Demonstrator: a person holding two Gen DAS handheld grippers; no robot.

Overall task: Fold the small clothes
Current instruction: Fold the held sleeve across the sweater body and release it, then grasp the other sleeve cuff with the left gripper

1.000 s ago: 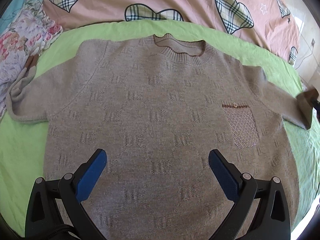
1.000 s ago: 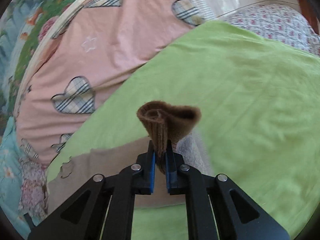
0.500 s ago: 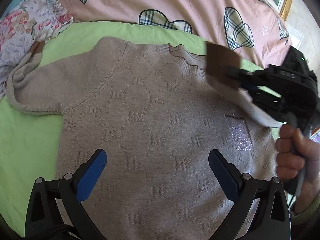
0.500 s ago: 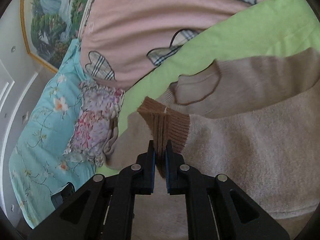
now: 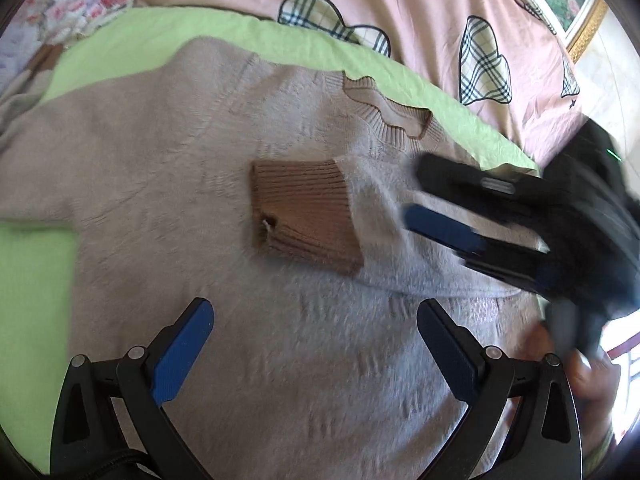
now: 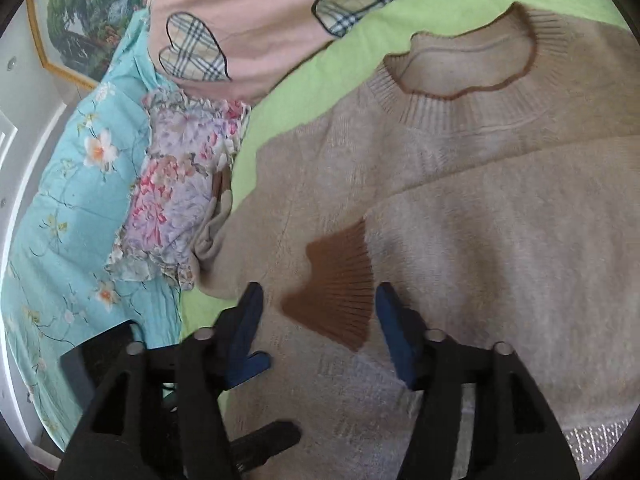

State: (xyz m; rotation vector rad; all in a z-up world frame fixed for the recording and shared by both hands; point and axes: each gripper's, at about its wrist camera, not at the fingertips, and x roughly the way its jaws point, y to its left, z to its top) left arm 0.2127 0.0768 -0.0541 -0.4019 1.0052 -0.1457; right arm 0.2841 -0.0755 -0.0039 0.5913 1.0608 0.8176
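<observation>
A beige knitted sweater [image 5: 168, 184] lies flat, front up, on a light green sheet [image 5: 24, 300] spread over a bed. The knit is soft and fuzzy with a faint repeated woven pattern. Its ribbed round collar [image 5: 392, 116], edged in brown, points toward the pink quilt [image 5: 400, 4] printed with plaid hearts, so the body's long axis runs from the collar back toward the cameras. One sleeve is folded in across the chest, lying crosswise to that axis; its brown ribbed cuff [image 5: 304, 216], roughly rectangular, rests flat near the middle of the chest. The other sleeve stretches outward toward a crumpled floral cloth [image 6: 176, 184].

The right claw [image 6: 318, 316], black with blue pads, has just been opening; its jaws now stand apart on either side of the cuff without pressing it. The left claw [image 5: 314, 346] hovers above the lower body of the sweater, jaws wide and empty. A turquoise flowered bedcover [image 6: 60, 208] lies beyond the floral cloth.
</observation>
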